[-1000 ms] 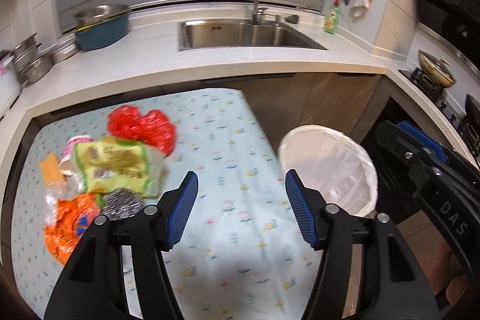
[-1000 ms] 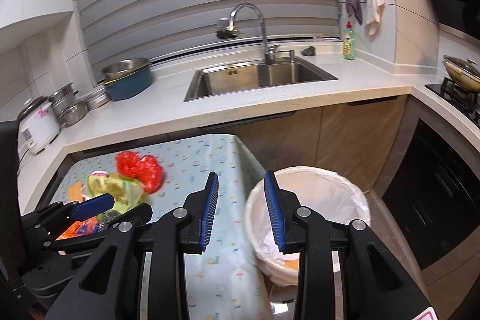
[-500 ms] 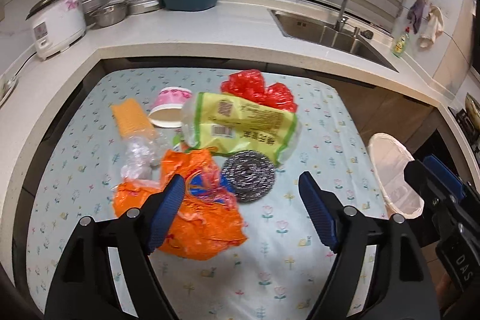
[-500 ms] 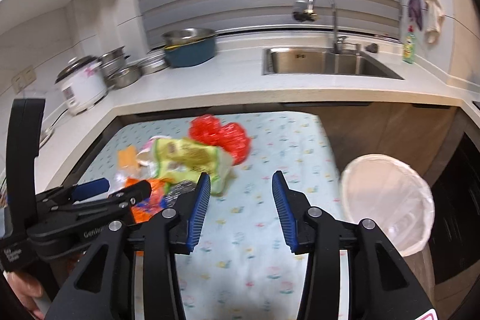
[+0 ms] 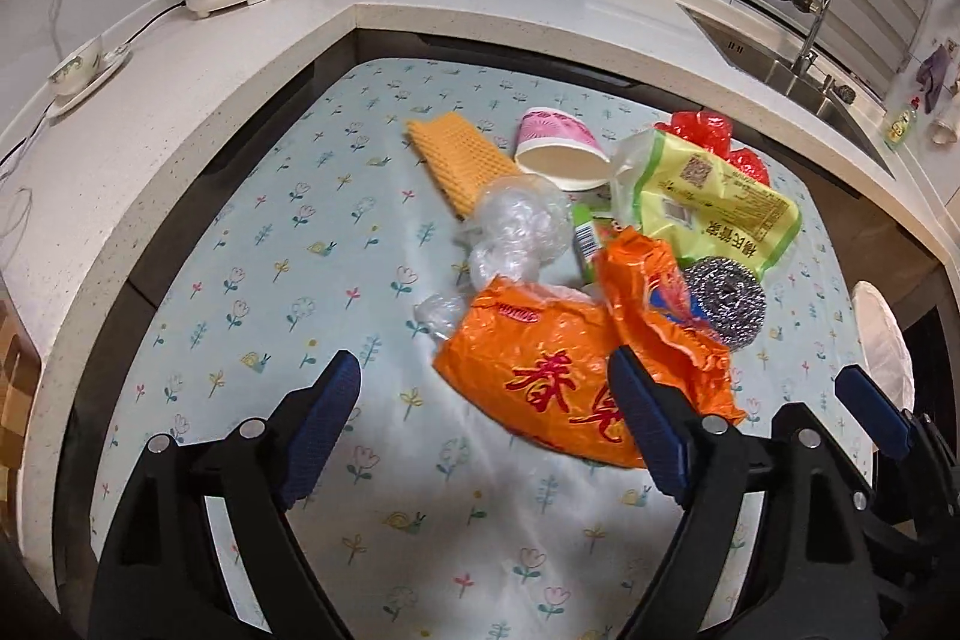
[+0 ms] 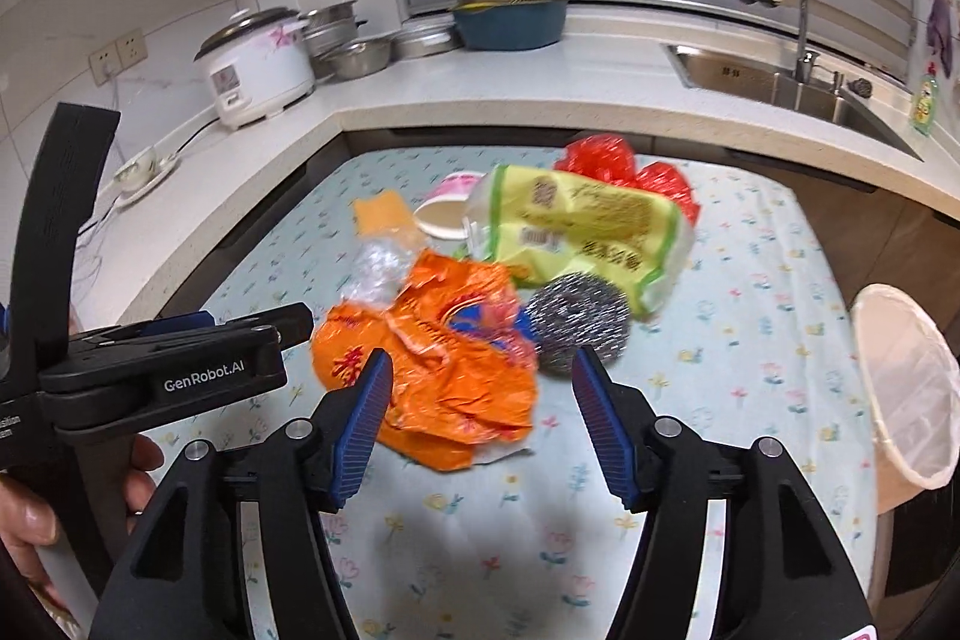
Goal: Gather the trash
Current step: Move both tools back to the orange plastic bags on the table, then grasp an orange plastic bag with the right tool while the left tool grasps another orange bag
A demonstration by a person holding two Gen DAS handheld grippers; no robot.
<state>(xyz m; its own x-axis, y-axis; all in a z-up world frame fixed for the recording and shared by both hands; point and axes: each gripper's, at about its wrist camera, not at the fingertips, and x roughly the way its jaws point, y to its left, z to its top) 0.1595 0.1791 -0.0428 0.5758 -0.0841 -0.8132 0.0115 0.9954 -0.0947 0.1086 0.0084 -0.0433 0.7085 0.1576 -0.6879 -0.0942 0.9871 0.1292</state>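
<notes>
Two tongs agape, left tongs (image 6: 180, 376) marked "GenRobot.AI", orange wrapper (image 5: 540, 382) red-lettered

the left gripper (image 5: 486, 430) was held low and level, its jaws spread wide with nothing between the blue pads (image 5: 318, 424). the right gripper (image 6: 480, 430) sat beside it, jaws likewise parted and empty, blue fingertips (image 6: 600, 427) pointing forward. the person's left hand (image 6: 36, 514) wrapped the left gripper's handle at the lower edge of the right wrist view.
</notes>
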